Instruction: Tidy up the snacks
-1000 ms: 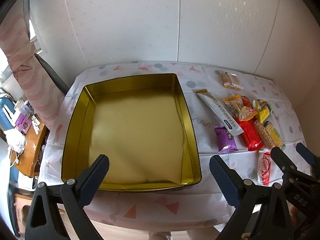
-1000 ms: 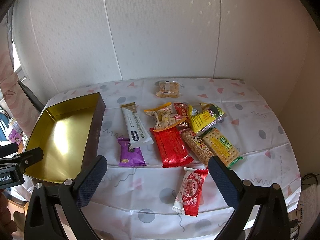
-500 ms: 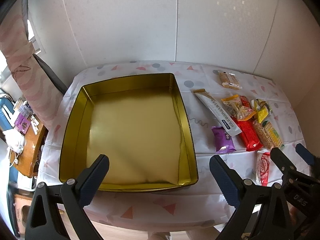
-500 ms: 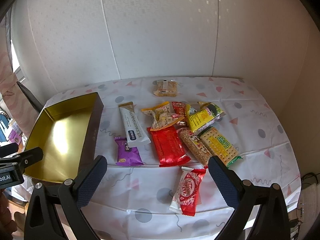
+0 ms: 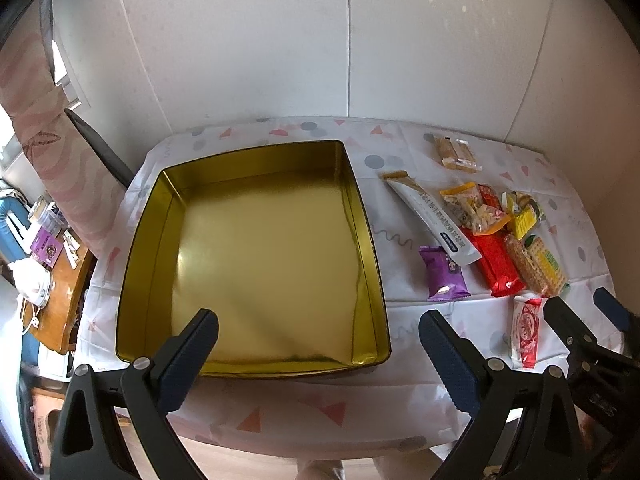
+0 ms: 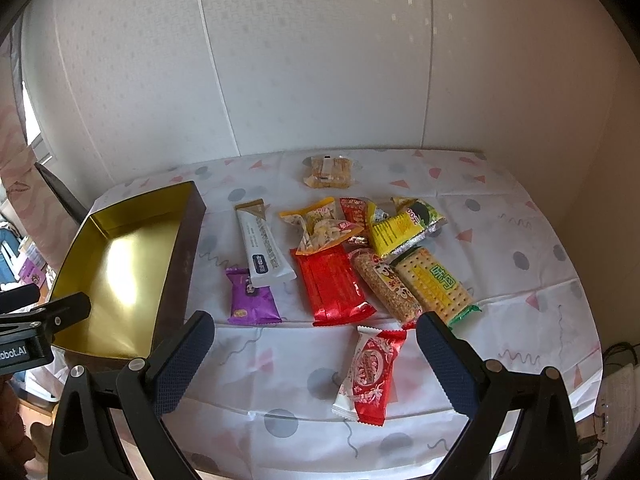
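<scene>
Snacks lie scattered on the patterned tabletop (image 6: 500, 240) at the centre of the right wrist frame: a purple packet (image 6: 251, 298), a white bar (image 6: 262, 246), a red packet (image 6: 334, 284), a green-and-yellow cracker pack (image 6: 434, 280) and a red-and-white packet (image 6: 370, 372) nearest the camera. At left sits the gold tin (image 6: 120, 264), holding nothing. Left gripper (image 5: 318, 344) and right gripper (image 6: 314, 348) both hang released, jaws wide, grasping nothing.

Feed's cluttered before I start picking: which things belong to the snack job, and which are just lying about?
Job: gold tin; purple pack; white bar; red pack; cracker pack; red-white wafer.
Lying about: side desk; white cable.
</scene>
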`<state>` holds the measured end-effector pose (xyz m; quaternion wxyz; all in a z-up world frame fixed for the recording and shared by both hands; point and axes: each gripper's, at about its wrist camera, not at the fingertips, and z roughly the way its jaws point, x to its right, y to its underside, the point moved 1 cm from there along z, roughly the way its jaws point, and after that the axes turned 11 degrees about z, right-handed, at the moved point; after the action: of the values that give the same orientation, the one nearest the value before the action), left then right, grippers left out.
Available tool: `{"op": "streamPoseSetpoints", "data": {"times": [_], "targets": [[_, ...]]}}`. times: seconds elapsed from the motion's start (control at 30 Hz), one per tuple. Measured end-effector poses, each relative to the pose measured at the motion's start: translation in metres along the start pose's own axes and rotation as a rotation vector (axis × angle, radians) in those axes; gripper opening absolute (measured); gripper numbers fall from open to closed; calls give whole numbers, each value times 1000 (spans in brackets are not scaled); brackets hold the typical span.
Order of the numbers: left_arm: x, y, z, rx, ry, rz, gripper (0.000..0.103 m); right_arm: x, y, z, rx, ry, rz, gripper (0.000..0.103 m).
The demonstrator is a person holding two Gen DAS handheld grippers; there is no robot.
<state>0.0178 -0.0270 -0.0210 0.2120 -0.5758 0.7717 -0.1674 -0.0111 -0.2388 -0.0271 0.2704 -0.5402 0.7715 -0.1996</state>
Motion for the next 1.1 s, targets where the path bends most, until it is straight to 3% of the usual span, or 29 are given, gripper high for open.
{"op": "streamPoseSetpoints", "data": {"times": [0.5, 0.77, 0.93, 1.03, 1.1], "targets": [[8, -3, 4, -20, 0, 10, 101, 12, -3, 1, -5, -34, 27, 103], [16, -4, 20, -71, 95, 12, 101, 54, -5, 17, -67, -64, 174, 103], [25, -3, 33, -113, 215, 1, 101, 98, -1, 28, -103, 36, 287, 99], [34, -3, 42, -159, 228, 5, 101, 126, -1, 33, -98, 119, 324, 97], [42, -3, 47, -195, 228, 22, 101, 140, -4, 39, -103, 139, 319, 83]]}}
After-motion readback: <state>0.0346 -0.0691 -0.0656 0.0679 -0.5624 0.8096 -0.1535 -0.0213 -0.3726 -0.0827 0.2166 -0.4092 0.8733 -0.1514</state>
